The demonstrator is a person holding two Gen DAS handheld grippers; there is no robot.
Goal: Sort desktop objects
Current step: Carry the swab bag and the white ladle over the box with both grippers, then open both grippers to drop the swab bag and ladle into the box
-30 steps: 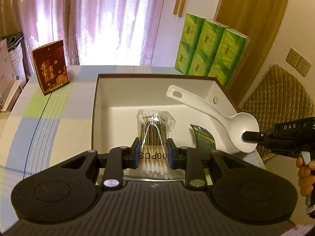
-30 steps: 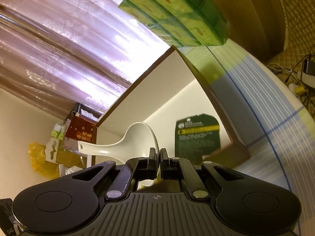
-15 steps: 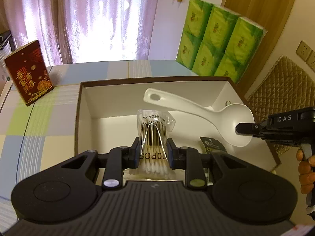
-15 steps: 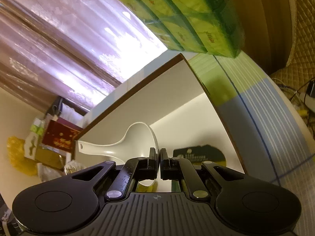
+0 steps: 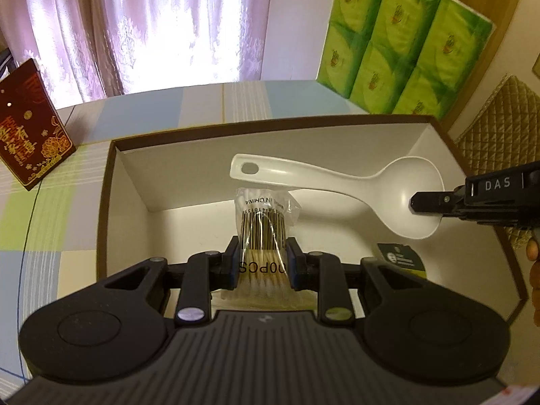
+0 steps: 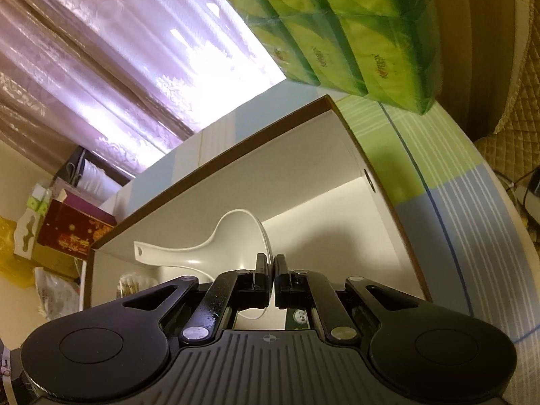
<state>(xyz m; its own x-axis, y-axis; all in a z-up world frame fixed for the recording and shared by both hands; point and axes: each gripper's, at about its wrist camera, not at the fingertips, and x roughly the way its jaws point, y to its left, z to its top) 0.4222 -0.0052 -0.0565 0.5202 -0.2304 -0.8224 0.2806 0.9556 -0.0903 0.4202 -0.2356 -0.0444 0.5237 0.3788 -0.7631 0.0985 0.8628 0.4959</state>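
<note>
The left gripper [image 5: 262, 263] had its jaws closed on a clear packet of cotton swabs [image 5: 265, 233], gripping it near its lower end; the packet stood upright above the interior of the open box [image 5: 105, 209]. The right gripper [image 6: 272, 278] had its jaws clamped on the rim of the bowl of a white rice spoon [image 6: 216, 246], with only the thin rim between them. In the left wrist view, the right gripper [image 5: 416, 200] entered from the right and held the rice spoon [image 5: 341, 185] roughly level over the box, handle pointing toward the box's left side. A dark green sachet [image 5: 401, 260] lay on the box floor beneath the spoon bowl. The box rested on a checked bench [image 5: 47, 216]. A red carton [image 5: 30, 128] stood on the bench to the left of the box; a stack of green tissue packs [image 5: 401, 44] stood beyond its far right corner.
</note>
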